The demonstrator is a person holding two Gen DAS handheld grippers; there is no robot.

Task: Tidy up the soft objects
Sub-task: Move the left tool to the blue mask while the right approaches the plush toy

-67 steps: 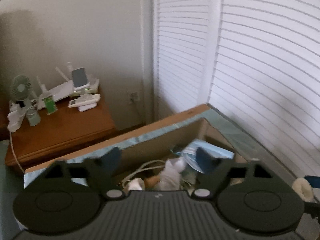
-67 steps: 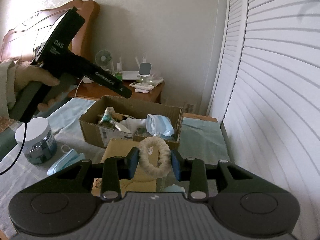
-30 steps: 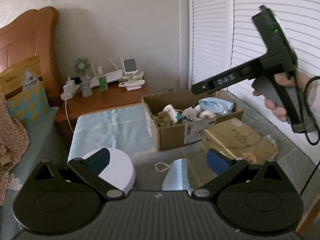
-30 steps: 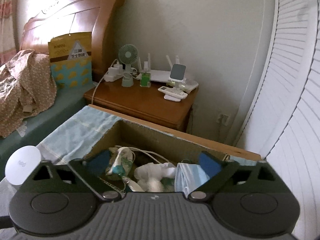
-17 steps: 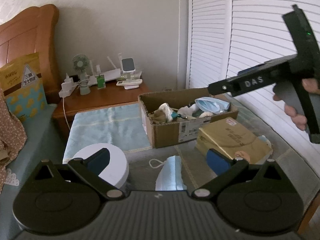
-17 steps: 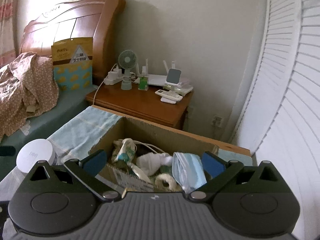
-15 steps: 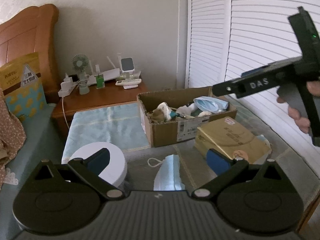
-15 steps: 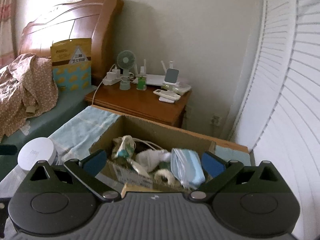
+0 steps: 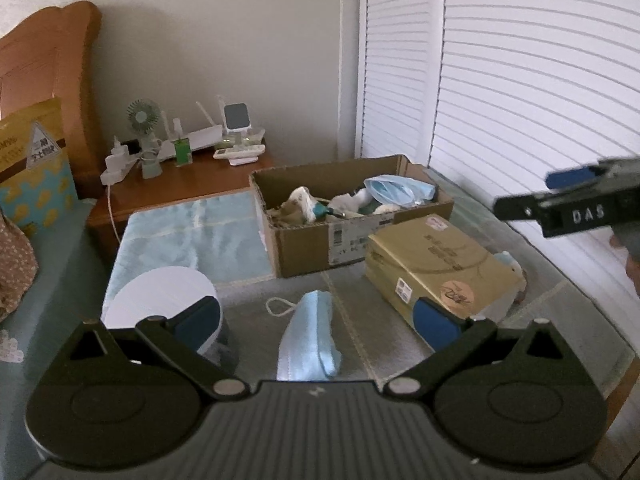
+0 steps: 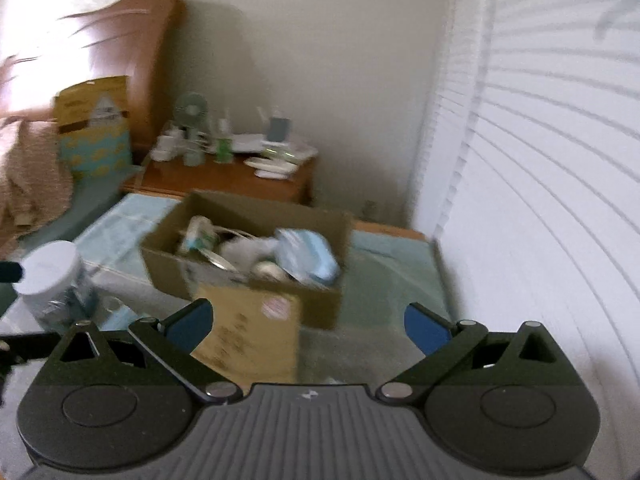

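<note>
A wooden nightstand (image 9: pixel 188 184) stood at centre left against the beige wall, carrying a small green fan (image 9: pixel 141 120), a white power strip (image 9: pixel 116 166), a green bottle (image 9: pixel 183 152), a white router (image 9: pixel 204 138) and a remote control (image 9: pixel 240 154). A wooden headboard (image 9: pixel 44 64) filled the upper left, with a yellow printed bag (image 9: pixel 34 160) leaning before it. White louvred doors (image 9: pixel 520 92) occupied the right half of the frame. A white-lidded jar (image 9: pixel 160 294) stood at lower left; a gold-coloured package (image 9: pixel 436 264) lay right of centre. In the blurred right wrist view, patterned fabric (image 10: pixel 28 172) lay at the left edge.
</note>
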